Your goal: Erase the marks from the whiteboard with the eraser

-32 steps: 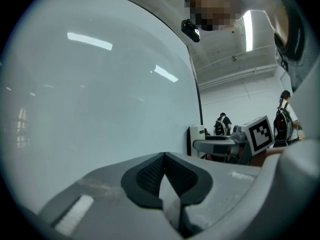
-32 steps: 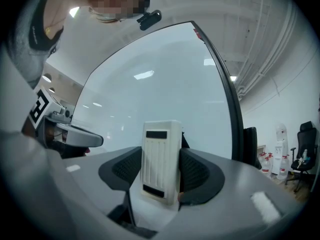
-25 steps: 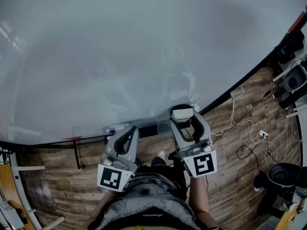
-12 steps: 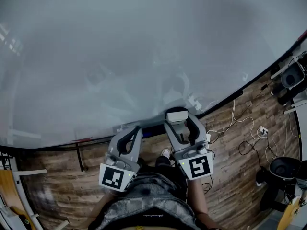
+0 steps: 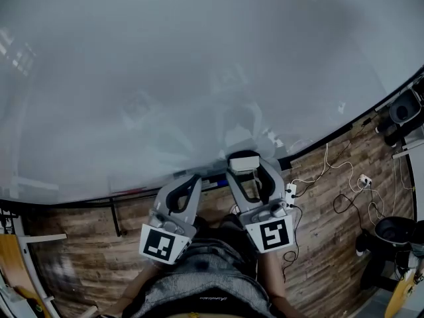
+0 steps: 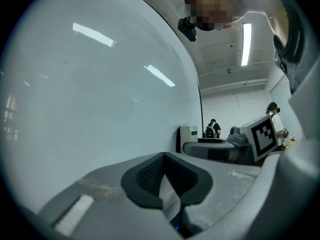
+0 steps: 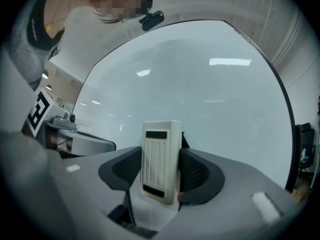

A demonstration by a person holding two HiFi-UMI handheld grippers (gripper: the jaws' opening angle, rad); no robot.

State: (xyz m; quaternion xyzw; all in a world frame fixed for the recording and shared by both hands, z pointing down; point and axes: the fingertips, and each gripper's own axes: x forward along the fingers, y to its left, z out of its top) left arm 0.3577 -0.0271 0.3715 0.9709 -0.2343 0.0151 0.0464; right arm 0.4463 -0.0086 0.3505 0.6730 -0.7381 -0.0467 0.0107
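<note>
The whiteboard fills the upper part of the head view; I see only reflections on it, no clear marks. A white ribbed eraser stands upright between the pads of my right gripper, which is shut on it. In the head view that eraser sits at the board's lower edge, in my right gripper. My left gripper hangs just left of it, below the board's edge. Seen in its own view, the left gripper has its dark pads pressed together with nothing held.
A narrow tray runs along the board's lower edge, with a stand leg beneath. On the wooden floor at right lie white cables, a power strip and a black bin. People stand far off.
Both grippers drifted slightly toward each other below the board's edge. The eraser stays held in the right gripper; the left stays shut and empty.
</note>
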